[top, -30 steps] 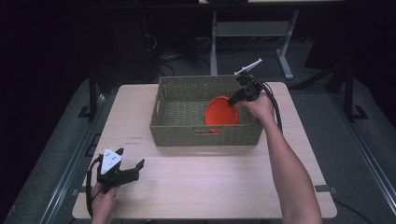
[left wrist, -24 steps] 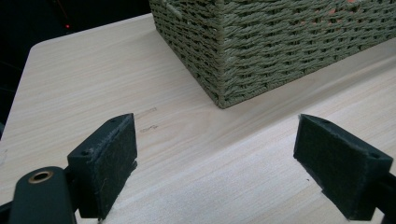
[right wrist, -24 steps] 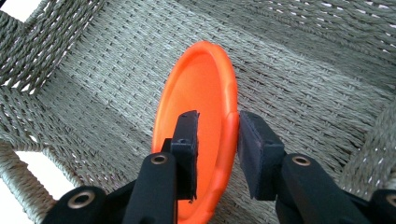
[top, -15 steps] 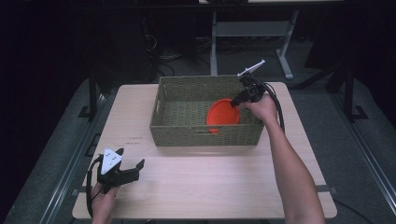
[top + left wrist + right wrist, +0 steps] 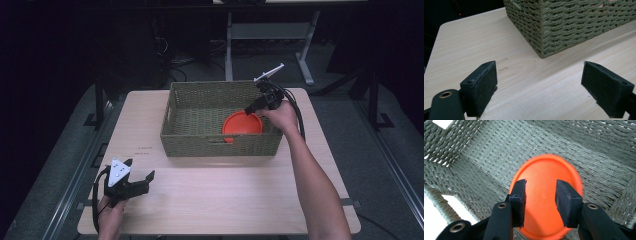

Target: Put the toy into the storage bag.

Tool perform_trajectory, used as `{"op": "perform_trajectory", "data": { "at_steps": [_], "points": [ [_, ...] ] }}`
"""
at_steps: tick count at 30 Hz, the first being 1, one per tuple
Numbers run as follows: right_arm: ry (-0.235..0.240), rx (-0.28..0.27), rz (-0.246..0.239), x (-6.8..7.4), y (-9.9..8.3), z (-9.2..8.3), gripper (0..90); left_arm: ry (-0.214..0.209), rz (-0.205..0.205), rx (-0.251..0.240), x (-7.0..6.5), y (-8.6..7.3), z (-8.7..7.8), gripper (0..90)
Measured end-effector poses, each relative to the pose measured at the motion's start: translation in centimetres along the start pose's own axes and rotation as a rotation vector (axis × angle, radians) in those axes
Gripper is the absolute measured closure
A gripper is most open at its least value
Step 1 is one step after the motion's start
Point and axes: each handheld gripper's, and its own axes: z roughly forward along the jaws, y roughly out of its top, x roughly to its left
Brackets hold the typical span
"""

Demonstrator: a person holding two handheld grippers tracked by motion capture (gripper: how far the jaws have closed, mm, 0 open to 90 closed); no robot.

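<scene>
Two tongs at one table. Left tongs point(image 5: 140, 176): held low over the near left of the table point(image 5: 220, 200), jaws spread wide with only bare wood between them, well apart from the basket point(image 5: 200, 140). Right tongs point(image 5: 251, 108): reaching into the basket's right end above the orange plate point(image 5: 240, 125), which lies on the basket floor; their jaws, partly parted, have just been opening and grip nothing.

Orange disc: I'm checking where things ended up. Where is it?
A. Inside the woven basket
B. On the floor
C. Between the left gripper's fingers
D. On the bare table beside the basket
A: the orange disc lies on the bottom of the woven basket, within its walls.
</scene>
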Motion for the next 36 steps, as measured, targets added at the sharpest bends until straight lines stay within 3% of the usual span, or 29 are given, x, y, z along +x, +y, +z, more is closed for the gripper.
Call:
{"op": "perform_trajectory", "data": {
  "at_steps": [19, 26, 36],
  "points": [
    [0.082, -0.036, 0.003, -0.4, -1.6, -1.4, 37.2, -0.003, 0.000, -0.002, -0.1, 0.0, 0.1, 12.9],
    [0.136, -0.067, 0.005, -0.2, -2.2, -2.2, 32.9, -0.005, 0.001, -0.005, -0.2, 0.1, 0.0, 12.8],
    [0.153, -0.069, -0.001, 0.0, -3.2, -3.2, 30.9, 0.001, 0.003, -0.004, -0.2, 0.0, -0.2, 12.8]
  ]
}}
